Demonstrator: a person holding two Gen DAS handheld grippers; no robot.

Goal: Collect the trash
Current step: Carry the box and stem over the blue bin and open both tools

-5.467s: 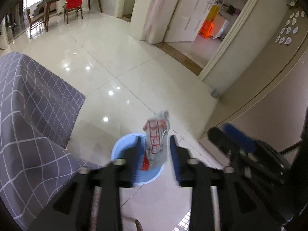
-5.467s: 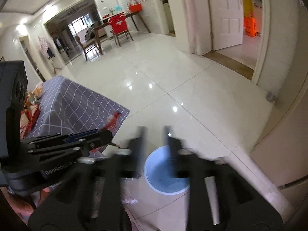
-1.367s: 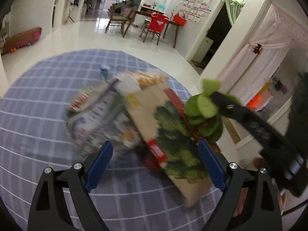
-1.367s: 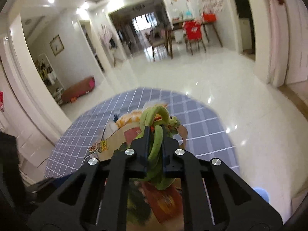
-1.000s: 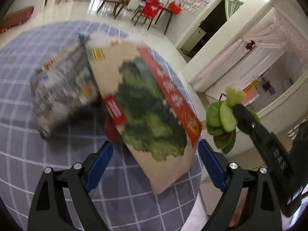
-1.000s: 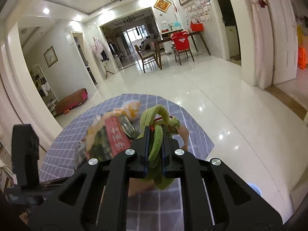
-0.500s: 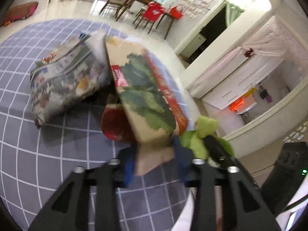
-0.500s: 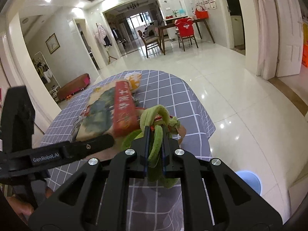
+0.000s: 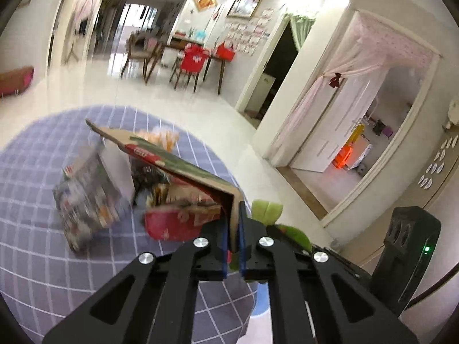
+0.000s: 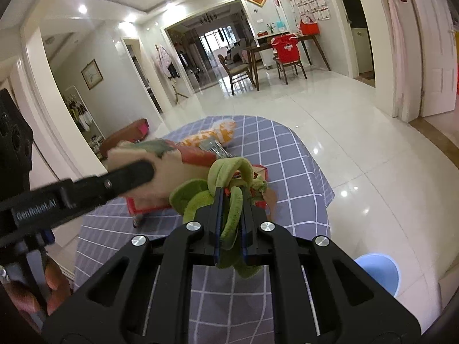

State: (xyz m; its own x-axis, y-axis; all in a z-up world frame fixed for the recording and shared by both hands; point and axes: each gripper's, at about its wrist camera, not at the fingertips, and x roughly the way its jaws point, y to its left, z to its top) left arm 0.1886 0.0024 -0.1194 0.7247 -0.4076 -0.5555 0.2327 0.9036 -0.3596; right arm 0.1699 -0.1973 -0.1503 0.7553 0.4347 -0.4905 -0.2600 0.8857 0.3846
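My left gripper (image 9: 233, 230) is shut on the near edge of a flattened cardboard box (image 9: 172, 162) printed with green leaves and a red band, lifted off the table. The same cardboard box (image 10: 160, 157) shows in the right wrist view, with the left gripper (image 10: 149, 172) clamped on it. My right gripper (image 10: 231, 200) is shut on a bunch of green peels (image 10: 229, 177), held over the table's near edge. The green peels (image 9: 266, 209) show just right of the left fingers. A blue bin (image 10: 377, 269) stands on the floor at lower right.
The round table (image 9: 34, 272) has a grey checked cloth and carries a crumpled printed wrapper (image 9: 86, 197), a red packet (image 9: 175, 223) and an orange-and-white bag (image 10: 212, 134). A hand (image 10: 54, 283) grips the left tool. A dining table and chairs (image 10: 287, 48) stand far behind, doorways to the right.
The left jaws closed onto the cardboard box's edge and lifted it, tilting it up off the pile. The right gripper drifted a little with the green peels still held.
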